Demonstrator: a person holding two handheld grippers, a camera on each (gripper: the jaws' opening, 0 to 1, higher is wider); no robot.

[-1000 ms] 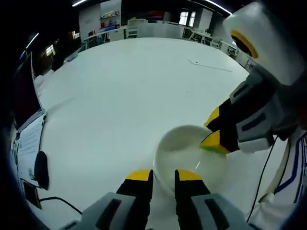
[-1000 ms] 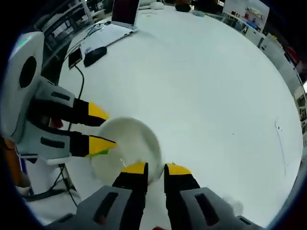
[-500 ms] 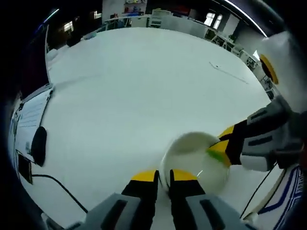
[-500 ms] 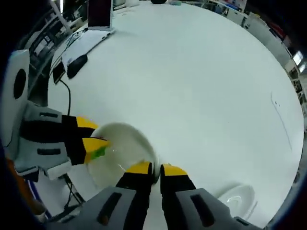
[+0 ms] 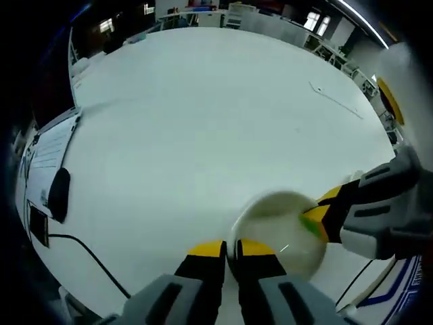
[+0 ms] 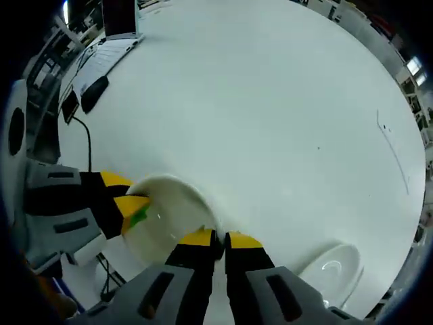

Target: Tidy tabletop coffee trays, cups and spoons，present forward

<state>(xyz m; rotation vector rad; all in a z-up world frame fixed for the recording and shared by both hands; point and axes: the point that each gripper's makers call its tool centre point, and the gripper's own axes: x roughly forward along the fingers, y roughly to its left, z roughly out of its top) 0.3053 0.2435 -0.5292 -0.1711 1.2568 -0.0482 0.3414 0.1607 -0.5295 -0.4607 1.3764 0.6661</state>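
A white cup (image 5: 277, 223) sits low over the white table (image 5: 203, 115), gripped from two sides. My left gripper (image 5: 231, 249) is shut on the near rim, its yellow tips almost touching. From the right, my right gripper (image 5: 323, 210) pinches the opposite rim, with a green patch at one tip. In the right gripper view the same cup (image 6: 169, 213) lies between my right gripper (image 6: 218, 238), shut on its rim, and the left gripper (image 6: 128, 193) coming in from the left. A white saucer (image 6: 331, 267) rests on the table to the lower right.
A laptop (image 5: 47, 145), a dark mouse (image 5: 59, 193) and a black cable (image 5: 88, 254) lie at the table's left edge. The laptop (image 6: 115, 20) and the mouse (image 6: 95, 84) also sit at the upper left in the right gripper view. A thin line-like object (image 5: 335, 101) lies far out on the table.
Both pairs of jaws have narrowed onto the cup's rim. Both cameras have shifted, and the saucer has come into the right gripper view.
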